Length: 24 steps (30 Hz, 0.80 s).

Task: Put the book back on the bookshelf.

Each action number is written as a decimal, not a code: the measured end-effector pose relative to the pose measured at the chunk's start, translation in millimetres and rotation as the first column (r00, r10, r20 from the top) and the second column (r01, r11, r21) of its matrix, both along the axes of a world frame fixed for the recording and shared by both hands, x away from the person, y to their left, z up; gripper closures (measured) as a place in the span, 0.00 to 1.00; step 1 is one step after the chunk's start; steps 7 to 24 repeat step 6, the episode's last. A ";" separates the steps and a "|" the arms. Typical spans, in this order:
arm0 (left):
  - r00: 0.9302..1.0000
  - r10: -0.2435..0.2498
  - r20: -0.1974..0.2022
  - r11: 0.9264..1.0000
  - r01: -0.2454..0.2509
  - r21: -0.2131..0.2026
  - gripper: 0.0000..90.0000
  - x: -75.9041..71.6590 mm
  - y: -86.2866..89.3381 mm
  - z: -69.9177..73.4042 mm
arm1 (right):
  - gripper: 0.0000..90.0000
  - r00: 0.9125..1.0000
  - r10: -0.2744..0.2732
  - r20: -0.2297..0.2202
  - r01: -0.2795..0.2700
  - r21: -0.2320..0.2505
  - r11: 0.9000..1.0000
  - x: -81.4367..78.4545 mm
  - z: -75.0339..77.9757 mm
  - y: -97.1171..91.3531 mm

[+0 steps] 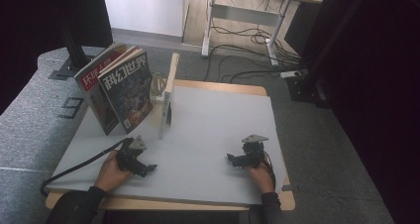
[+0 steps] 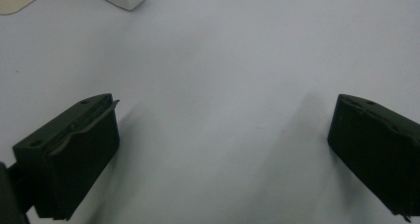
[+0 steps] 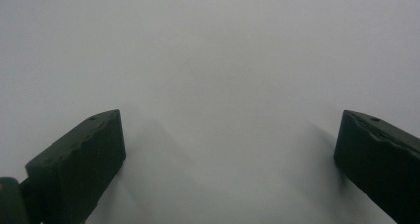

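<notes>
The person's two forearms come in from the near edge, both in dark sleeves. The left hand [image 1: 113,172] holds the left gripper [image 1: 148,168] at the near left, with its jaws pointing to the right and a little toward the near side. Its cable trails away to the left. In the left gripper view its jaws stand wide apart with nothing between them. The right hand [image 1: 259,175] holds the right gripper [image 1: 231,158] at the near right, jaws pointing to the left. In the right gripper view these jaws also stand wide apart and empty. The two grippers are well apart.
</notes>
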<state>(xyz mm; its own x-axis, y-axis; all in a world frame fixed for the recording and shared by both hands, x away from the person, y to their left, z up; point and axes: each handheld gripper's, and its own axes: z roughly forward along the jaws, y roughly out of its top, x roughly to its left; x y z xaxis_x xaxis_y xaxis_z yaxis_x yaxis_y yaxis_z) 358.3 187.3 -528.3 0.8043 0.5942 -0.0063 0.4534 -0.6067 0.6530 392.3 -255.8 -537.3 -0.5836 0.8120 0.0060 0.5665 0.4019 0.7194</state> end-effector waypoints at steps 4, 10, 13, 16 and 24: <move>1.000 0.001 -0.001 1.000 -0.001 0.000 0.00 0.1 -0.2 -0.2 | 0.00 1.000 -0.001 0.000 0.001 0.000 1.000 -0.1 -0.1 -0.1; 1.000 0.001 -0.002 1.000 -0.001 0.000 0.00 0.2 -0.2 -0.2 | 0.00 1.000 -0.001 -0.001 0.001 0.000 1.000 0.0 -0.1 -0.1; 1.000 0.001 -0.002 1.000 -0.001 0.000 0.00 0.2 -0.2 -0.2 | 0.00 1.000 -0.001 -0.001 0.001 0.000 1.000 0.0 -0.1 -0.1; 1.000 0.001 -0.002 1.000 -0.001 0.000 0.00 0.2 -0.2 -0.2 | 0.00 1.000 -0.001 -0.001 0.001 0.000 1.000 0.0 -0.1 -0.1; 1.000 0.001 -0.002 1.000 -0.001 0.000 0.00 0.2 -0.2 -0.2 | 0.00 1.000 -0.001 -0.001 0.001 0.000 1.000 0.0 -0.1 -0.1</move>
